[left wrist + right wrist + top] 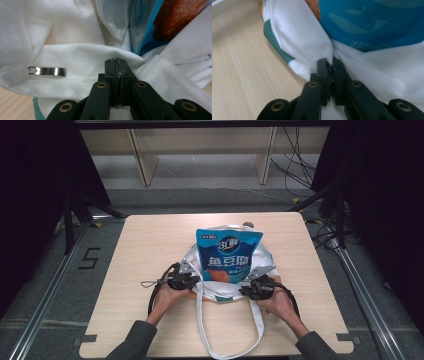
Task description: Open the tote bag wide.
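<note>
A blue snack packet [227,252] with fish drawings stands upright inside a white cloth bag [220,293] at the middle of the table. My left gripper [192,281] is shut on the bag's left edge. In the left gripper view the jaws [116,61] meet on a fold of white cloth [75,52], with the packet [180,17] behind. My right gripper [248,287] is shut on the bag's right edge. In the right gripper view the cloth [297,37] bunches into the closed tips [329,62] just below the blue packet [372,22].
The bag's two long white straps [260,330] trail toward the table's near edge. A small metal clip [47,71] sits on the cloth left of my left jaws. The light wooden table [150,245] has bare room on both sides. Shelving and cables lie beyond it.
</note>
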{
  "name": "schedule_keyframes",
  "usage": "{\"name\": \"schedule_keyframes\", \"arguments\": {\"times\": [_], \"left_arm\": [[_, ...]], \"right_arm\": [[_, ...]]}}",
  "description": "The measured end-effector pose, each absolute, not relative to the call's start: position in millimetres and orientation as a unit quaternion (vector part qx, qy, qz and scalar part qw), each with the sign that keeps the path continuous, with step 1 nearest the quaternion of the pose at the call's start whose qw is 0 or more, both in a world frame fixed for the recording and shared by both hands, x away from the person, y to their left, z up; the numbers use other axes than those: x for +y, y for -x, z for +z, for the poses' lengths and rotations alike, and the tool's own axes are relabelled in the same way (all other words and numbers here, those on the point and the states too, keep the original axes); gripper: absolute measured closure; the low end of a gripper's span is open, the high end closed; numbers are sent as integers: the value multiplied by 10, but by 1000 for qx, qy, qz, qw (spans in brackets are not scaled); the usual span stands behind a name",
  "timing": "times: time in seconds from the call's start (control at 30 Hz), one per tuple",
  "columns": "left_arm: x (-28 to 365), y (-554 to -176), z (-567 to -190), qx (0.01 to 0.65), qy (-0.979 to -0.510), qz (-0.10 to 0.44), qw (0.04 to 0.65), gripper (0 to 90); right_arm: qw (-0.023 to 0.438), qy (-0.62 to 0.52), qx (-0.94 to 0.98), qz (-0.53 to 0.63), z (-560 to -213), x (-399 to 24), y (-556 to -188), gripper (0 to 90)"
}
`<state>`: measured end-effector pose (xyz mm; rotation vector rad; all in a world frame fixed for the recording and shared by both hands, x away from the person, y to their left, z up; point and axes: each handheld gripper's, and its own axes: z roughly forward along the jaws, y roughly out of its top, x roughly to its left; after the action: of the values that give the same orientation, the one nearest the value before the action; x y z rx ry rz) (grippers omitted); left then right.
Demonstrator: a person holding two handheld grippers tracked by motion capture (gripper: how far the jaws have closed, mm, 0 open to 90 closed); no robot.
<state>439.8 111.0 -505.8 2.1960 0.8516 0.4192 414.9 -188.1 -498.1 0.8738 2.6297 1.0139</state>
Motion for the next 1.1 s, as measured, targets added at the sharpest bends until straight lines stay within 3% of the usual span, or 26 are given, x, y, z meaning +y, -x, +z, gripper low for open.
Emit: {"name": "schedule_keyframes", "arguments": {"times": [0.3,0.43,0.53,0.9,1.1], "left_arm": [[1115,-4388,-5042,325,-853,171,370,844],[1138,-4361,-4987,332,-846,179,378,779],[1167,-4341,-4924,338,-839,178,388,716],[1317,-4188,-4708,356,-813,149,436,573],[1333,-4061,-4601,350,-809,139,451,537]], "right_arm": [[90,-292,888,344,-4973,-1903,-4154,844],[77,-304,877,364,-4955,-1937,-4146,738],[91,-299,872,377,-4887,-1953,-4107,686],[76,-337,840,417,-4670,-2143,-4038,567],[103,-351,825,431,-4541,-2255,-4016,518]]}}
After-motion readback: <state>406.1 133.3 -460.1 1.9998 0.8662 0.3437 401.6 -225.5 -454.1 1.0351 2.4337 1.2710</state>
